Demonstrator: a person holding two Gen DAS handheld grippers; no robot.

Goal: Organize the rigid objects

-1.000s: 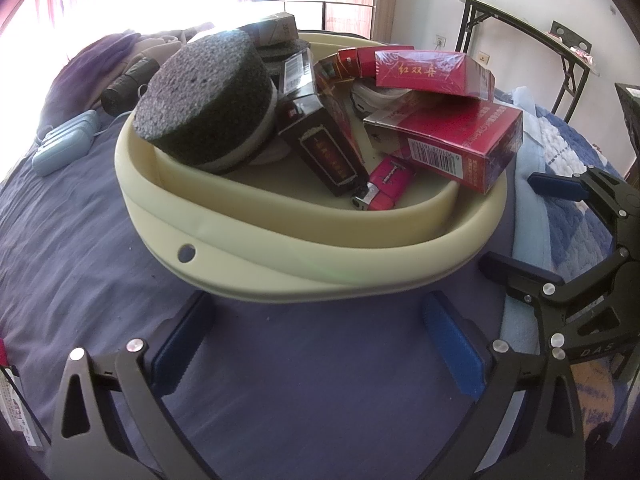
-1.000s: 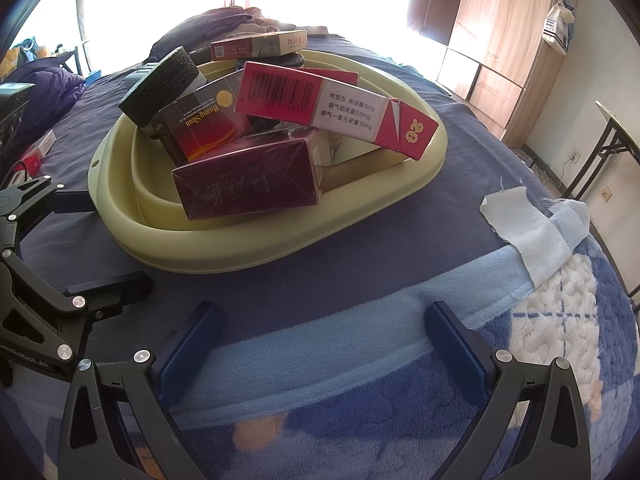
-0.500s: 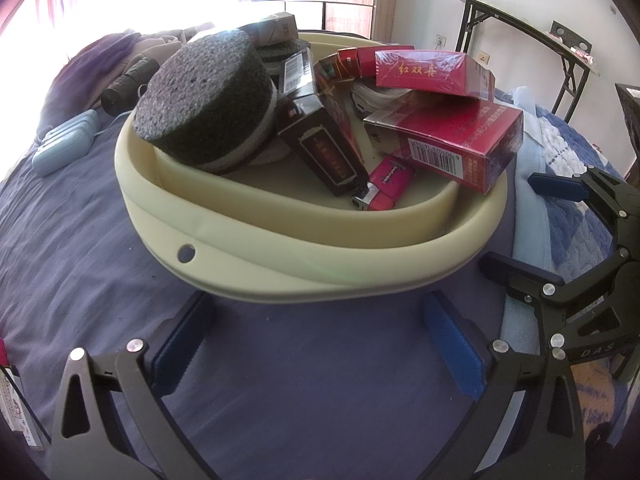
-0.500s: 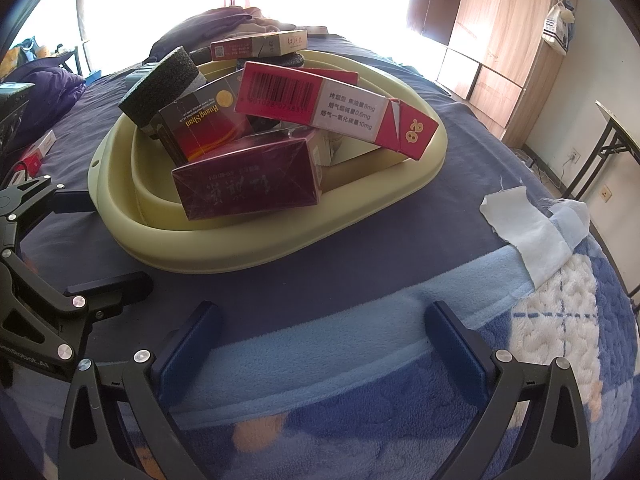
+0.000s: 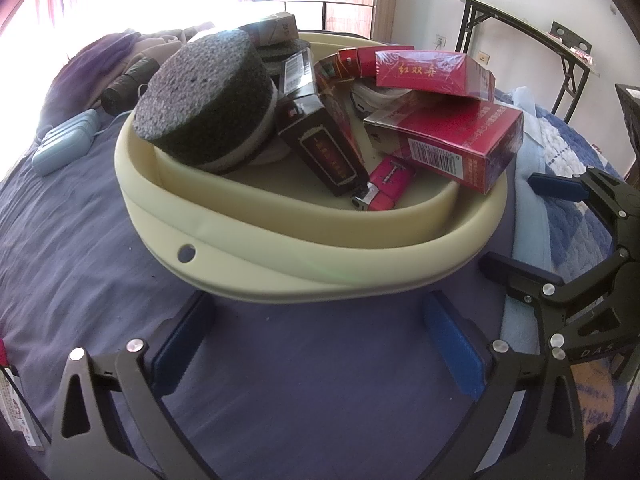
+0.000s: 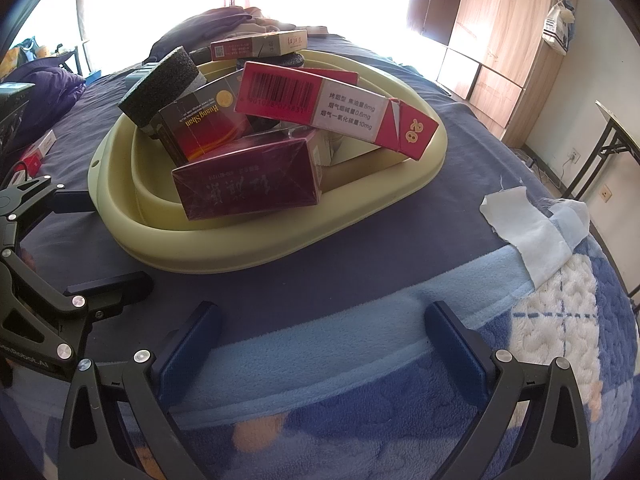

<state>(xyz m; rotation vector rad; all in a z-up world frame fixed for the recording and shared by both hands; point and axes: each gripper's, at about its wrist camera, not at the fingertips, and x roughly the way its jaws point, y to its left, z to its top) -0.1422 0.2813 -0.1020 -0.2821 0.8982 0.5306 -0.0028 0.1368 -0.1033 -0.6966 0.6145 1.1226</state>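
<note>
Both pairs of jaws stand spread wide and hold nothing: left gripper (image 5: 320, 344) at the lower centre of the left wrist view, right gripper (image 6: 324, 344) at the lower centre of the right wrist view, each low over the dark blue bed cover (image 5: 80, 220), just short of the basin. Pale yellow oval plastic basin (image 5: 320, 264) occupies the middle of both views and rests on the bed. Heaped inside it: a dark grey round foam disc (image 5: 208, 100) leaning on the left rim, a dark maroon cigarette box (image 5: 324, 148) tilted at centre, a large crimson carton (image 5: 460, 140) overhanging the right rim, a bright red flat pack (image 5: 428, 72) lying on top of that carton, and a pink lighter (image 5: 384, 188) on the basin floor. Outside the basin, a pale blue oblong case (image 5: 64, 144) lies at centre left, and a white cloth scrap (image 6: 528, 232) at centre right of the right wrist view. Judged progress: collection appears largely complete, since most rigid items already sit in the basin; the pile is loose and the overhanging carton could slip.
</note>
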